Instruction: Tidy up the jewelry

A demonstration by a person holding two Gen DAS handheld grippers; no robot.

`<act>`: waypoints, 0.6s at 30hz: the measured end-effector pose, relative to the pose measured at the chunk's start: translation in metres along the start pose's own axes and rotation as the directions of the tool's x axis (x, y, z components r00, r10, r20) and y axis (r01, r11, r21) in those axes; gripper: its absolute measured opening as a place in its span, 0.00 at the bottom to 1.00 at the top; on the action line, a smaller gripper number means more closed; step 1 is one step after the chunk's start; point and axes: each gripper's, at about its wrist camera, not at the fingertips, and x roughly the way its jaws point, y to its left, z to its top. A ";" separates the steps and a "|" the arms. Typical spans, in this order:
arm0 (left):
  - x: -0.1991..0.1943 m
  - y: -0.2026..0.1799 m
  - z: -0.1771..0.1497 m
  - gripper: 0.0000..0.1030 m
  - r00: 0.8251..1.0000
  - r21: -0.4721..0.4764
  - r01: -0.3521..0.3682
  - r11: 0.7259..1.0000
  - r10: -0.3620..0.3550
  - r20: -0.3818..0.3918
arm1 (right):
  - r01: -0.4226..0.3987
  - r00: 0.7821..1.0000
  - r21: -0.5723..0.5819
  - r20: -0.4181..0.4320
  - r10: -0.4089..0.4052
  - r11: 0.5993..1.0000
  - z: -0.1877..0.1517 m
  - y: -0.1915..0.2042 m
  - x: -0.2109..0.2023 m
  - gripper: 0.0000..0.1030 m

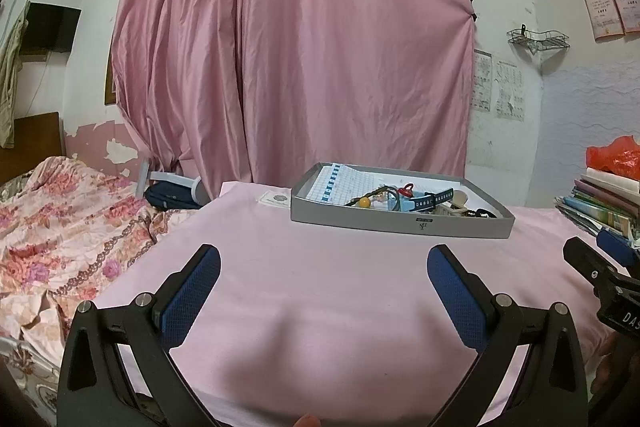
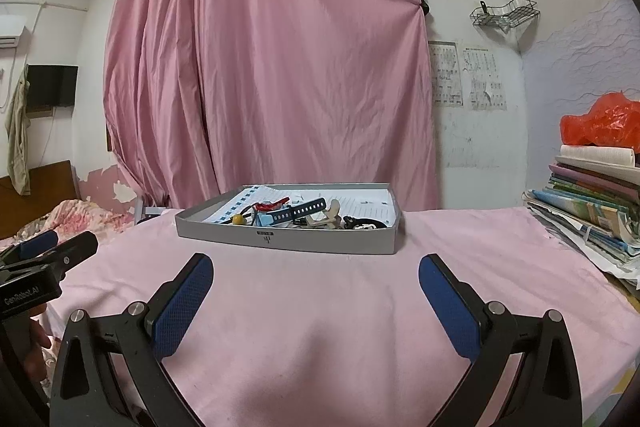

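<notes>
A bench (image 2: 320,307) draped in pink cloth fills the foreground, a flowered bedspread (image 1: 60,219) at its left edge. Nearest, the left gripper (image 1: 324,263) and the right gripper (image 2: 316,271) hover above the cloth, each with blue-padded fingers (image 2: 184,303) spread wide and empty. Toward the far edge sits a shallow grey tray (image 2: 288,239) holding tangled jewelry (image 2: 296,215), among it a blue strap and a yellow bead. Books (image 2: 592,203) are stacked at the right edge. Beyond hangs a pink curtain (image 2: 272,67).
</notes>
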 end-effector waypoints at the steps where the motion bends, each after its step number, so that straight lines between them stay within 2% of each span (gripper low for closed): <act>1: 0.000 0.000 0.000 0.98 1.000 0.000 0.000 1.000 0.000 0.000 | -0.001 1.000 0.000 0.000 0.001 1.000 0.001 0.000 0.000 1.00; 18: 0.004 0.003 -0.003 0.98 1.000 -0.004 -0.001 1.000 0.001 0.004 | -0.001 1.000 0.000 0.000 0.001 1.000 0.001 0.000 0.001 1.00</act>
